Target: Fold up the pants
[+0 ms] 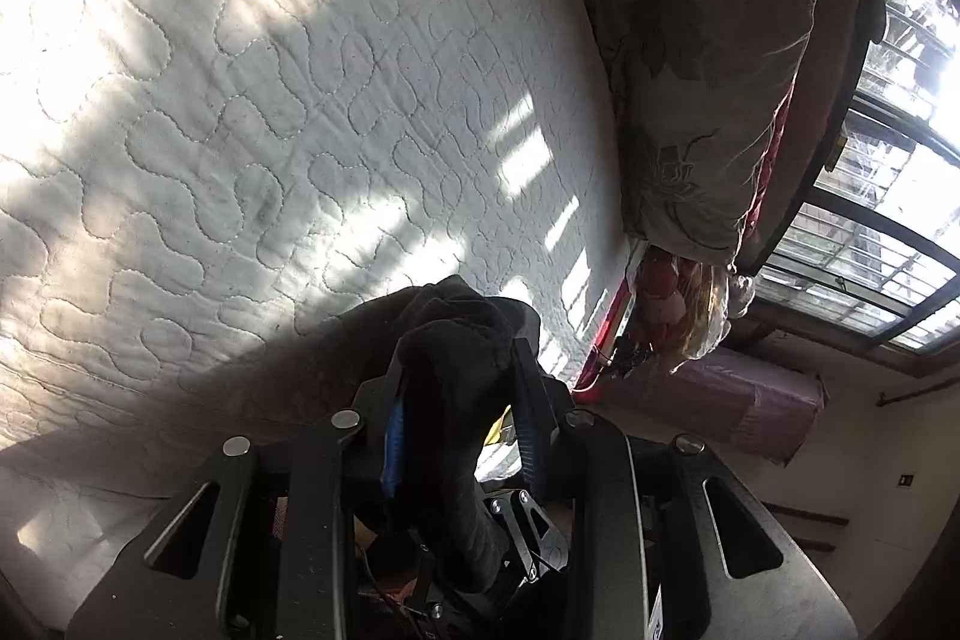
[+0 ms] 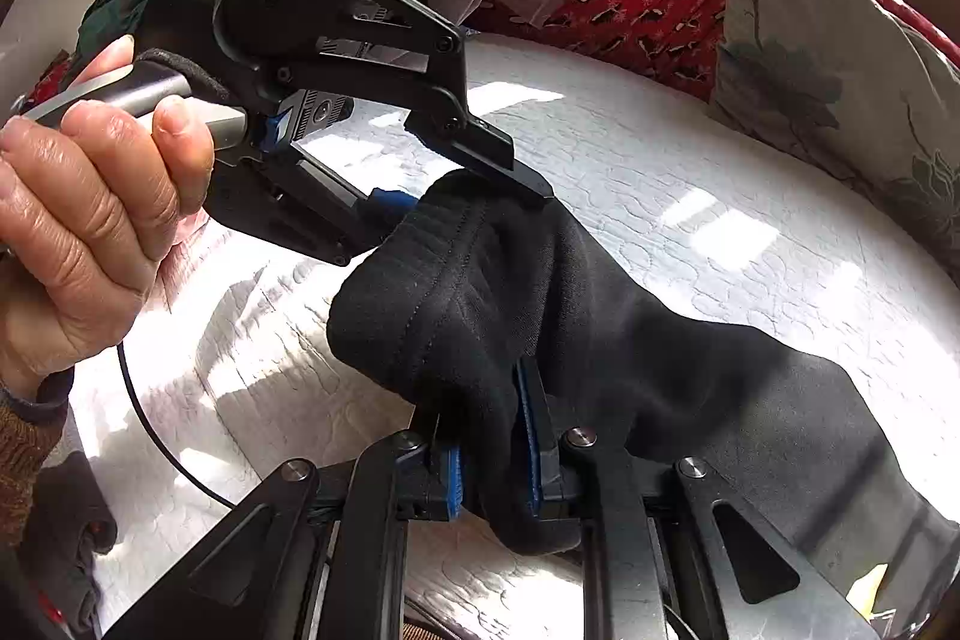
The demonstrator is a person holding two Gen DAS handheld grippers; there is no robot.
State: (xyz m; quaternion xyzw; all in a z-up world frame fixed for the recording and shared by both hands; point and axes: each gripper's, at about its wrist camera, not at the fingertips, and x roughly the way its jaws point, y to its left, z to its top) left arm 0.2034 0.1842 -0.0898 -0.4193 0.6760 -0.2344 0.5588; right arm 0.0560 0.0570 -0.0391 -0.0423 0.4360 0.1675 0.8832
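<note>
Both the left tongs [image 2: 480, 196] and right tongs [image 2: 489, 436] grasp the black pants [image 2: 600, 316] aloft at frame center, so next comes, I judge, spreading them flat on the bed [image 2: 690, 160].

The pants [image 2: 540, 292] are black matt knitted cloth with stitched seams. The right gripper [image 2: 492, 466] is matt black plastic with shiny metal screws and blue rubbery-looking pads [image 2: 531, 451]. The mattress [image 1: 270, 100] has white quilted cloth; the pillow [image 1: 702, 100] is smooth printed fabric.
</note>
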